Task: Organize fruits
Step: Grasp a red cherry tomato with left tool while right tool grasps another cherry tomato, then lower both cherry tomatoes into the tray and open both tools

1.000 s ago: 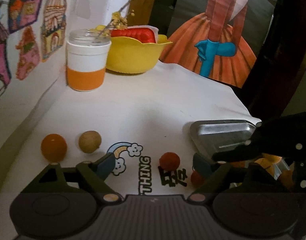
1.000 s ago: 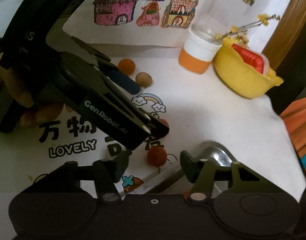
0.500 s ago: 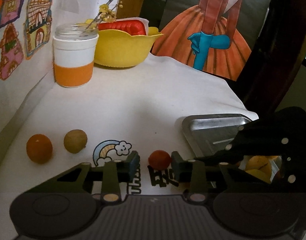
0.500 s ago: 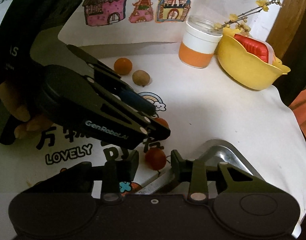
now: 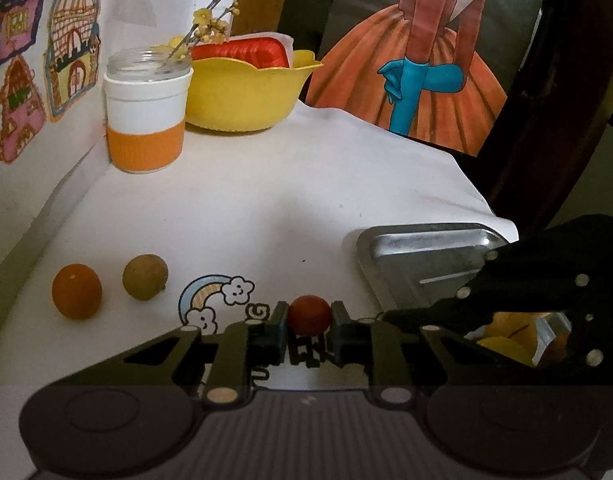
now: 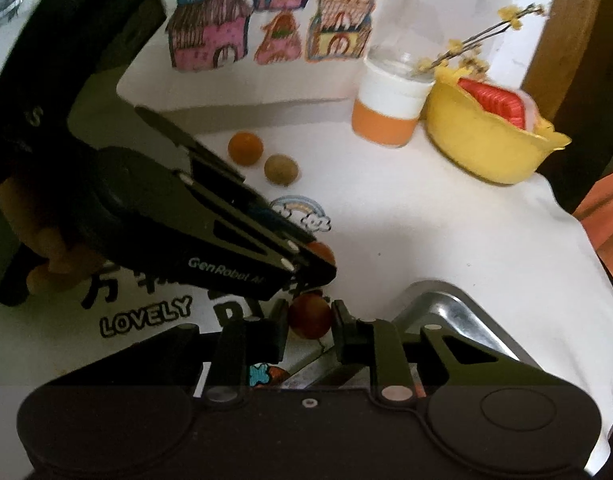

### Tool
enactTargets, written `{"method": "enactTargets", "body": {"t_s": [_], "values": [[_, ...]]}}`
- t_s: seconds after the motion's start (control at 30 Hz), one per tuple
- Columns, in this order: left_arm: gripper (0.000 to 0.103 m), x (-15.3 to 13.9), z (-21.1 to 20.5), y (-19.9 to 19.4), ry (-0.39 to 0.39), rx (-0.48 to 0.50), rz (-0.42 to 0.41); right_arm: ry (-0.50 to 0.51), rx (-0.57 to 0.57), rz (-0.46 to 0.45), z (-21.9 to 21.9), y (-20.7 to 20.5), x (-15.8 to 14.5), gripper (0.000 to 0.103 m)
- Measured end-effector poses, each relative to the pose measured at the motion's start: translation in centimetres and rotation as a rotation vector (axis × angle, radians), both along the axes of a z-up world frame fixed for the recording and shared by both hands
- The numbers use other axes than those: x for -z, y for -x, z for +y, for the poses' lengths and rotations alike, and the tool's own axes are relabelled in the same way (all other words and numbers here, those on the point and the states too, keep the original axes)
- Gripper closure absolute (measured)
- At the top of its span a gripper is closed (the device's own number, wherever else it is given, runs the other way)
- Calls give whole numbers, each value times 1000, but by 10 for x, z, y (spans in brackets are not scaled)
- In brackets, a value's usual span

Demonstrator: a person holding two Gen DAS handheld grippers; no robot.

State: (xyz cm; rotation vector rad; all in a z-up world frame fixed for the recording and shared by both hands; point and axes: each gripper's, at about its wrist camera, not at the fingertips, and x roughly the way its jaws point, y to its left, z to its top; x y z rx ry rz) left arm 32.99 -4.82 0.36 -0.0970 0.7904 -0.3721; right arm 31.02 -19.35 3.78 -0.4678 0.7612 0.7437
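In the left wrist view my left gripper (image 5: 309,317) is shut on a small red fruit (image 5: 309,311) that rests on the white printed cloth. In the right wrist view my right gripper (image 6: 309,319) is shut on a second red fruit (image 6: 309,314), just beside the metal tray (image 6: 446,304). The left gripper (image 6: 320,265) crosses that view from the left, with its red fruit (image 6: 323,251) at the tip. An orange fruit (image 5: 77,296) and a brownish-green fruit (image 5: 145,277) lie loose to the left. Yellow fruits (image 5: 502,344) lie in the tray (image 5: 418,248), partly hidden by the right gripper.
A white and orange jar (image 5: 146,120) and a yellow bowl (image 5: 242,92) with something red in it stand at the back by the wall with house drawings. The cloth ends at the table's edge just right of the tray. A hand (image 6: 46,256) holds the left gripper.
Both grippers stood open a second ago; each has narrowed and shut onto its own red fruit. The left gripper has shifted so that its fruit sits centred between the fingers.
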Motion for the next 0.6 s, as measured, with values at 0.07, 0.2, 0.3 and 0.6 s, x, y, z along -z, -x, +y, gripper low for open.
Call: {"method": "enactTargets", "body": {"t_s": [0.07, 0.2, 0.3, 0.6], "values": [[80, -3, -1, 2, 8, -10, -8, -20, 12, -17, -5, 2, -6, 79], [80, -10, -6, 3, 33, -28, -26, -42, 49, -53, -20, 5, -18, 79], [80, -14, -12, 4, 55, -34, -39, -55, 93, -74, -33, 7, -23, 79], [80, -16, -39, 3, 99, -26, -61, -73, 213, -110, -73, 8, -26, 79]]}}
